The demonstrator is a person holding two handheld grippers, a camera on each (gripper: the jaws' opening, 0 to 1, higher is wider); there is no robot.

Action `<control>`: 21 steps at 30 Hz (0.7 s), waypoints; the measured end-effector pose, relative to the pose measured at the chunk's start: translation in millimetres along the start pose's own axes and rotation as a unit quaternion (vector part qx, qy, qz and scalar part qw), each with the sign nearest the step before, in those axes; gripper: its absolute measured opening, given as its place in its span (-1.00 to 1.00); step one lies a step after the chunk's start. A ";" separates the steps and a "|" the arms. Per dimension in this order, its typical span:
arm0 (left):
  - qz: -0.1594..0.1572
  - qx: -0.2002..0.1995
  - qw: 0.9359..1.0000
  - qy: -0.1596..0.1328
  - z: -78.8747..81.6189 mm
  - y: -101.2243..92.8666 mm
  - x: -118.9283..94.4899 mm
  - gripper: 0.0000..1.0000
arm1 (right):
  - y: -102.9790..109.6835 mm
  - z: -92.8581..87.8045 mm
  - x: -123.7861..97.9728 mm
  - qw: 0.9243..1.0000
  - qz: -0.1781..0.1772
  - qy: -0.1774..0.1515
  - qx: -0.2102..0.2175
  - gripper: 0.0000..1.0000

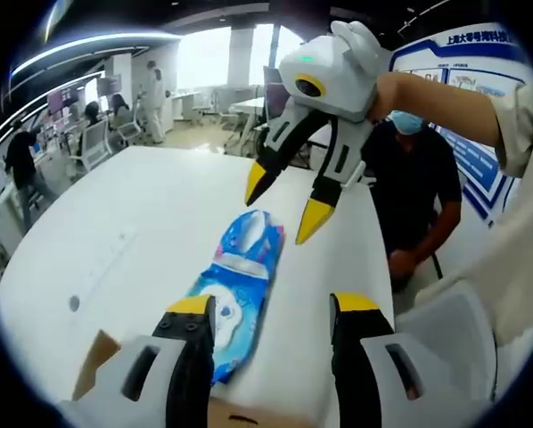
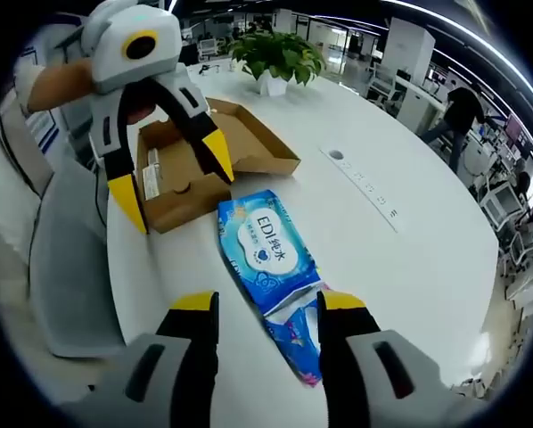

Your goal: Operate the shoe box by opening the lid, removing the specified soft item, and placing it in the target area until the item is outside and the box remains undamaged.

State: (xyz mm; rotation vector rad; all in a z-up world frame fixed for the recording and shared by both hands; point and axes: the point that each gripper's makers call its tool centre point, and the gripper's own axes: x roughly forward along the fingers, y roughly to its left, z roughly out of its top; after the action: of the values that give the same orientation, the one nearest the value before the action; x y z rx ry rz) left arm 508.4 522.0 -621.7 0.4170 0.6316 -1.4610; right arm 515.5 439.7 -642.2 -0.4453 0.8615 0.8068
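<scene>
The blue wet-wipes pack (image 2: 268,259) lies flat on the white desk (image 2: 409,267), out of the cardboard shoe box (image 2: 200,165), which sits open beside it and looks unharmed, so the task seems all but finished. The right gripper (image 2: 265,308) hovers just over the pack's near end, jaws spread and pinching nothing. Farther off, the left gripper (image 2: 173,174) hangs above the box, jaws also spread and empty. A potted plant (image 2: 275,58) stands beyond.

Big white oval table (image 2: 409,267) with a blue plastic wipes pack (image 2: 266,254), open brown cardboard shoe box (image 2: 204,165), and white-potted green plant (image 2: 275,58) sitting on it.
</scene>
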 end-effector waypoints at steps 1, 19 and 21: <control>0.002 -0.002 1.000 -0.002 -1.4 0.0 -3.9 0.08 | 3.5 3.1 1.3 1.000 0.003 -0.001 -0.001 -0.14; 0.055 -0.032 0.997 -0.041 -45.1 -2.2 -83.0 0.39 | 55.9 46.9 26.0 0.998 0.052 -0.015 -0.027 0.00; 0.064 -0.036 0.996 -0.046 -50.2 0.2 -92.0 0.34 | 62.5 49.8 28.6 0.998 0.059 -0.014 -0.036 0.00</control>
State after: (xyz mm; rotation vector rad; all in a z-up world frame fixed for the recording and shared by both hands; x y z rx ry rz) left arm 502.1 624.9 -603.1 0.3268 0.5726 -1.3231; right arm 502.7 523.5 -638.1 -0.4475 0.8401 0.9533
